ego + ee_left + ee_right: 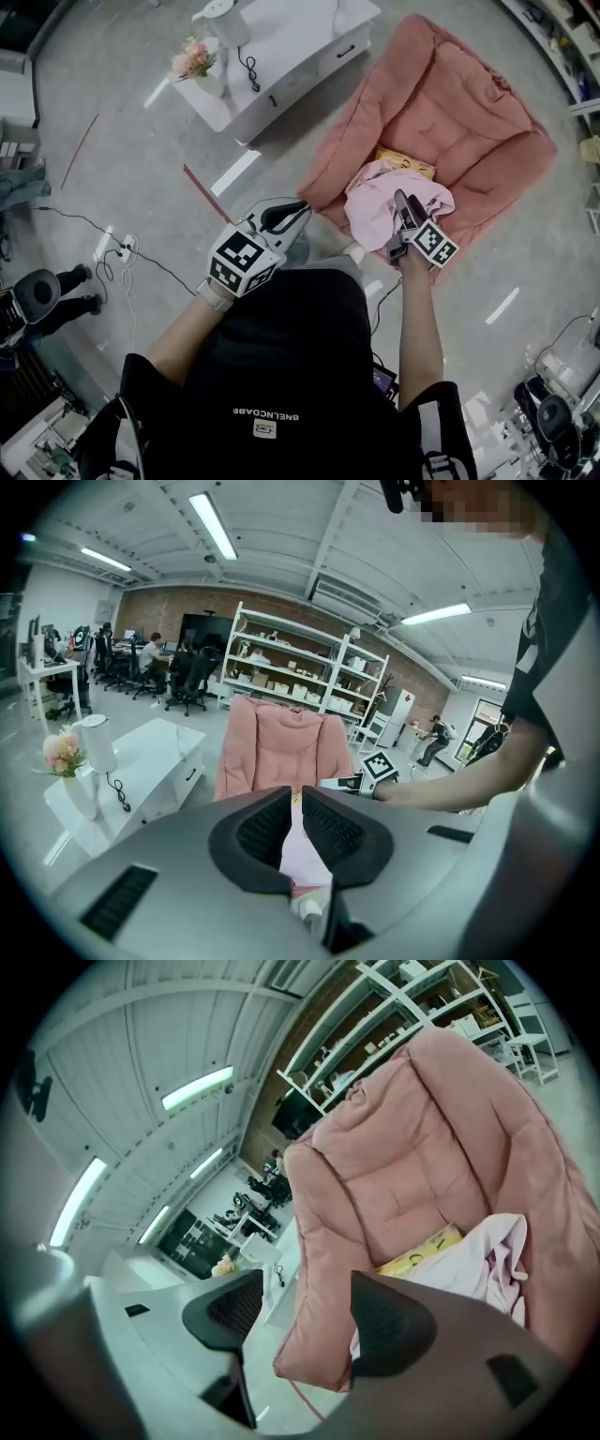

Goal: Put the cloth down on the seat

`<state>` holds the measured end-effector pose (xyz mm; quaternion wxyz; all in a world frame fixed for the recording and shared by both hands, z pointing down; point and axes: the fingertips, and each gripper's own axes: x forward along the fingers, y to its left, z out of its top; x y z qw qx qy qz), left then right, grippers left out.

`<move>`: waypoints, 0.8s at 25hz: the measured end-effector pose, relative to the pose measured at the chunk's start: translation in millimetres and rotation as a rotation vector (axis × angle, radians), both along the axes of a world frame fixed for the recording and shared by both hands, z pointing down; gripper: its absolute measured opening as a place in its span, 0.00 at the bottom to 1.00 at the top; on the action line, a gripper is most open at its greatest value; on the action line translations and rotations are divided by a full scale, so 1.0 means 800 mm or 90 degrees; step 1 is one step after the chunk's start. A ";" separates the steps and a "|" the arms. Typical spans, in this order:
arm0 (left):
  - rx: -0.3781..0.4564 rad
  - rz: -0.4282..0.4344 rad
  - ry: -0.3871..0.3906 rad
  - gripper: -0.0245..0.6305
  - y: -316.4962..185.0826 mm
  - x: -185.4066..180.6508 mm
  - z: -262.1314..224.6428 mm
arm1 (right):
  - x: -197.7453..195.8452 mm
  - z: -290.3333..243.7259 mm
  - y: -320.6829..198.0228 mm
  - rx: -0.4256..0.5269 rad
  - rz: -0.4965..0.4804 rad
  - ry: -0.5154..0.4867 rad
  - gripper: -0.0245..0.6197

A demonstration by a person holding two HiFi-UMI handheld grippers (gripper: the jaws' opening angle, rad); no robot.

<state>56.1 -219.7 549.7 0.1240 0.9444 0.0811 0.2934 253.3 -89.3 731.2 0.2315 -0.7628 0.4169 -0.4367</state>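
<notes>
A pale pink cloth (386,199) lies crumpled at the front of the pink padded seat (469,112), partly over a yellow book (406,161). My right gripper (403,206) hovers just over the cloth's right side. It is open, with nothing between its fingers. In the right gripper view the cloth (487,1260) and the book (422,1252) rest on the seat (422,1166), to the right of my right gripper (305,1307). My left gripper (295,212) is shut and empty, beside the seat's front left corner. The left gripper (292,803) points at the cloth (302,855) from a distance.
A white low table (281,56) with a flower vase (195,61) and a lamp stands left of the seat. A red rod (206,192) and a power strip (120,248) with cables lie on the floor. Shelves (300,667) line the far wall.
</notes>
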 end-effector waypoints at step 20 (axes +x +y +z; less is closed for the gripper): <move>-0.061 0.183 0.116 0.07 0.080 0.106 -0.108 | -0.060 -0.319 0.021 0.124 -0.012 0.251 0.48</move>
